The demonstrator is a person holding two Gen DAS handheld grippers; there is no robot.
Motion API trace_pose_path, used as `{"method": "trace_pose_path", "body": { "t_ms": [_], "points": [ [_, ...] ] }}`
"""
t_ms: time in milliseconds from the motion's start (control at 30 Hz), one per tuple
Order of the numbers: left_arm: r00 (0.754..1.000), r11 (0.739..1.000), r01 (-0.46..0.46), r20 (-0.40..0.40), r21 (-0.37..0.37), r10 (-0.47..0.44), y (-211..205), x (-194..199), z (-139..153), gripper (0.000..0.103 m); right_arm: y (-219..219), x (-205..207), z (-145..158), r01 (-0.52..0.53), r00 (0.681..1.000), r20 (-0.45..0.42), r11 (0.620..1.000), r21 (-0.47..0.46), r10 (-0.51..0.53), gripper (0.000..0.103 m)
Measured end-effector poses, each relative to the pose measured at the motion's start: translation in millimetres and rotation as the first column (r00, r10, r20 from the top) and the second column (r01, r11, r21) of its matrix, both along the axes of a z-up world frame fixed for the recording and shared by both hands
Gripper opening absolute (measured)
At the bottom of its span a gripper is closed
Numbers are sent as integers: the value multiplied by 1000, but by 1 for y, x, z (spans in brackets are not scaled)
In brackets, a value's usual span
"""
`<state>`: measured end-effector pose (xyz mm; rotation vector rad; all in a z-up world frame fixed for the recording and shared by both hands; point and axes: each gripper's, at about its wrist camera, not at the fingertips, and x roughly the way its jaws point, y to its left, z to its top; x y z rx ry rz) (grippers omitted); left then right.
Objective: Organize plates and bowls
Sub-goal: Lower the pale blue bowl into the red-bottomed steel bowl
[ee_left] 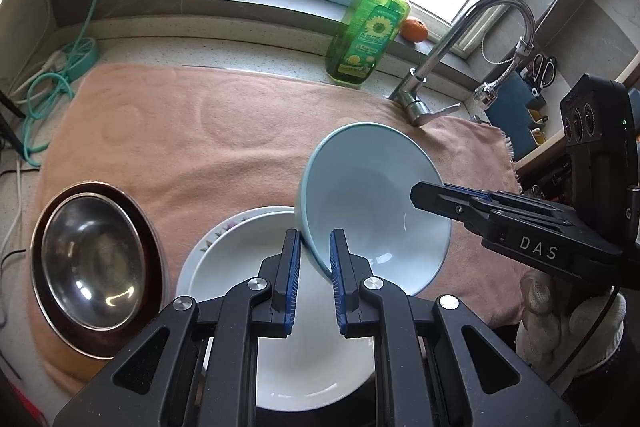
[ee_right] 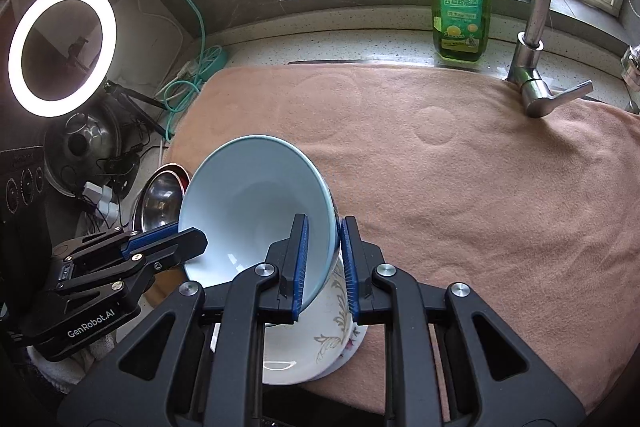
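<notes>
A light blue bowl (ee_left: 372, 203) is held tilted above a white bowl (ee_left: 276, 307) that sits on a floral plate (ee_left: 208, 243) on the pink towel. My left gripper (ee_left: 315, 251) is shut on the blue bowl's near rim. My right gripper (ee_right: 323, 239) is shut on the blue bowl's (ee_right: 256, 203) opposite rim; it shows in the left wrist view (ee_left: 416, 193) at the right. The white bowl (ee_right: 304, 347) and floral plate (ee_right: 352, 343) lie under it. The left gripper shows in the right wrist view (ee_right: 196, 237).
A steel bowl (ee_left: 92, 259) on a dark red plate (ee_left: 154, 247) stands at the towel's left. A green soap bottle (ee_left: 368, 31) and faucet (ee_left: 472, 39) stand at the back. The pink towel (ee_right: 460, 167) covers the counter. A ring light (ee_right: 62, 49) glows at the left.
</notes>
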<state>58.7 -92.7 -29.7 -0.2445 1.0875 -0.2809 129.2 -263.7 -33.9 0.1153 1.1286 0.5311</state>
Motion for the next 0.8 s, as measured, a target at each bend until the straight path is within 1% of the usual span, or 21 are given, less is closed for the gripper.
{"method": "trace_pose_path", "body": {
  "t_ms": [367, 567, 800],
  "points": [
    [992, 992, -129, 7, 1, 129, 63, -15, 4, 13, 78, -1, 8, -126, 992, 21, 992, -6, 126, 17],
    [979, 979, -203, 8, 6, 203, 95, -26, 4, 13, 121, -2, 6, -199, 980, 17, 980, -12, 199, 17],
    [961, 961, -275, -4, 16, 275, 129, -37, -1, 13, 165, -6, -4, -273, 962, 4, 962, -21, 273, 17]
  ]
}}
